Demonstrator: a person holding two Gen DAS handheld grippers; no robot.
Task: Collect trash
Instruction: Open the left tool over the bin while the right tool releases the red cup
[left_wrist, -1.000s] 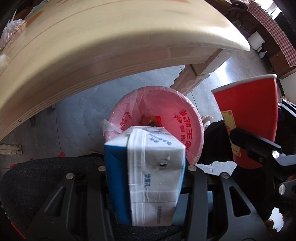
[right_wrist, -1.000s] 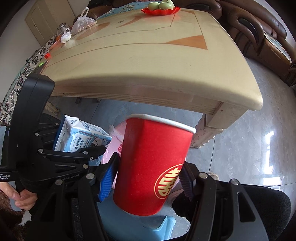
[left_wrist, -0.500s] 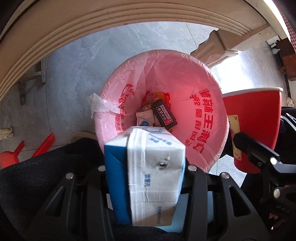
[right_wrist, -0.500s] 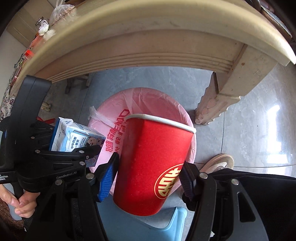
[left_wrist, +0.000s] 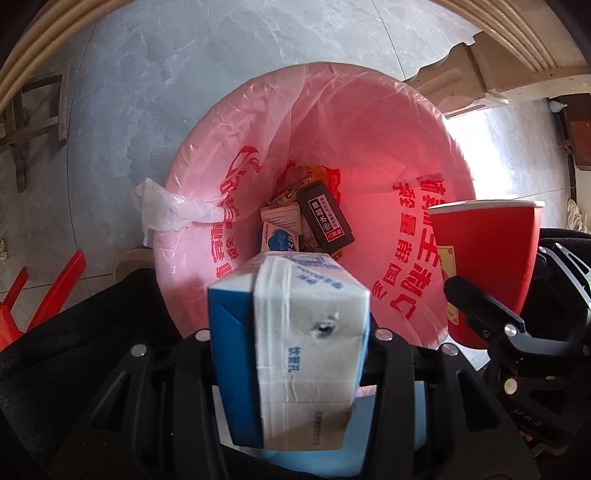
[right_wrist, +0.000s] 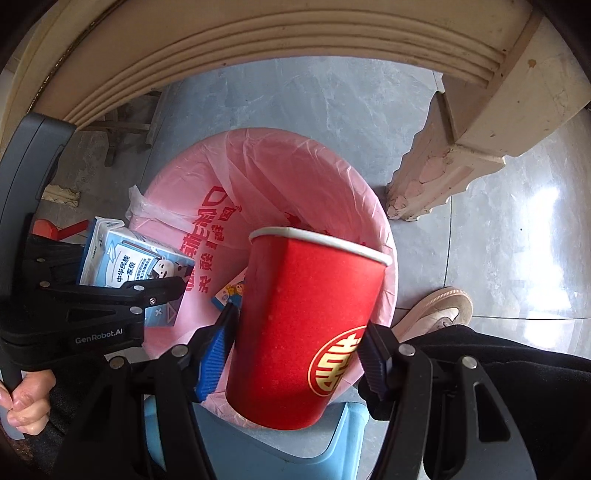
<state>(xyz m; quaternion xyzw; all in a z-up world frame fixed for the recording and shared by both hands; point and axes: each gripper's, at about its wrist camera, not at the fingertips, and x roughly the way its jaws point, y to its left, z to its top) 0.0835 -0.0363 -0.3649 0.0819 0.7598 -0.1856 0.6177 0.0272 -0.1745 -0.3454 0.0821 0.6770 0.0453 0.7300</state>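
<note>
Left gripper (left_wrist: 290, 354): it is clenched on a blue and white rectangular milk carton (left_wrist: 295, 354); both black fingers press the carton's two sides.
Blue and white carton: it is held over the near edge of the bin, with the small foil straw hole facing the camera. In the right wrist view the carton (right_wrist: 125, 266) sits at the left, over the bin's left rim.
Right gripper (right_wrist: 299, 354): it is grasping a red paper cup (right_wrist: 306, 332) with a white rim and a gold round emblem; the blue pads touch the cup's wall on both sides.
Red paper cup: it is tilted, mouth pointing away from the camera, over the near right part of the bin. In the left wrist view the cup (left_wrist: 487, 266) is at the right, beside the bin's rim.
Hand (right_wrist: 22, 402): it holds the handle of the left gripper, at the lower left of the right wrist view.
Round bin with pink plastic liner (left_wrist: 369, 122): it stands on the grey tiled floor (left_wrist: 184, 74), below both grippers. Red printed characters run on the liner.
Inside the bin: a black flat packet (left_wrist: 325, 218) and some small paper wrappers lie at the bottom.
Shoe (right_wrist: 439, 310): a beige shoe is on the floor just beside the bin's right side.
Cream wooden surface (right_wrist: 258, 40): its moulded edge and a carved leg (right_wrist: 436, 177) are beyond the bin.
</note>
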